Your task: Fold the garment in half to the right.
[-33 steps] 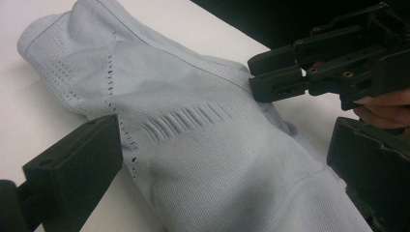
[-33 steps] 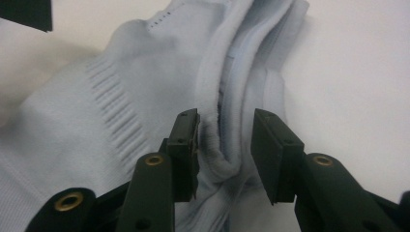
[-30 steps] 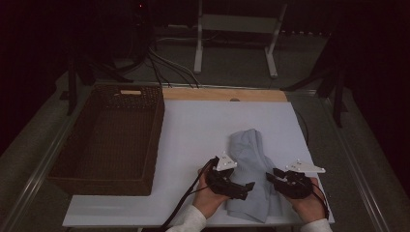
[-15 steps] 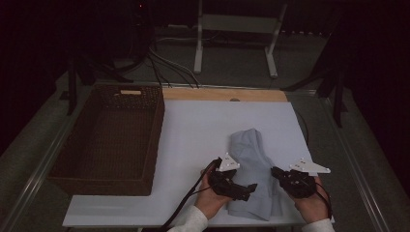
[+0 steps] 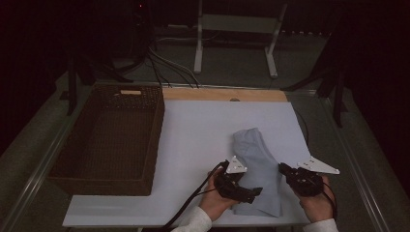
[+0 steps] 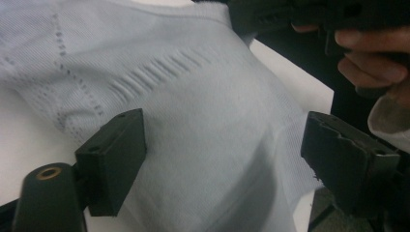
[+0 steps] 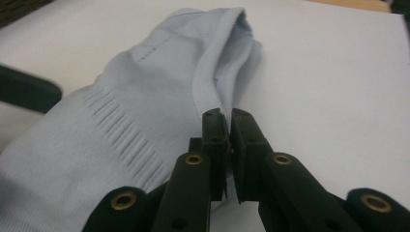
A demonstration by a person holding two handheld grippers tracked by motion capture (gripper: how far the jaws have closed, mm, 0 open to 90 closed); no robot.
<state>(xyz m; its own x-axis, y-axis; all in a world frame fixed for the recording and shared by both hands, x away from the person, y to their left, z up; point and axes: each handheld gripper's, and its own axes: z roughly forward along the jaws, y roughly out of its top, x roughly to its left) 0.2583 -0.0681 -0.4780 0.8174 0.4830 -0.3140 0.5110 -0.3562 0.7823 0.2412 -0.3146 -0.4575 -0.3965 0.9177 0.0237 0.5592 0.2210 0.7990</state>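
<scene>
A pale blue knitted garment [image 5: 255, 159] lies folded on the white table [image 5: 203, 125], near its front right. My left gripper [image 5: 250, 193] comes in from the garment's left; in the left gripper view its jaws [image 6: 225, 145] stand wide over the cloth [image 6: 193, 106] and have just been closing, the pads not pinching it. My right gripper [image 5: 286, 170] sits at the garment's right edge. In the right gripper view it [image 7: 228, 121] is shut on the garment's hem [image 7: 205, 92]. A hand holds each gripper.
A dark wicker basket [image 5: 155, 130] stands on the left of the table, with nothing in it. A wooden strip [image 5: 222, 94] runs along the far edge. Beyond it are cables [image 5: 164, 63] and a white stand [image 5: 237, 29] on the floor.
Both hands have stayed nearly in place at the garment's near end. The garment lies as before.
</scene>
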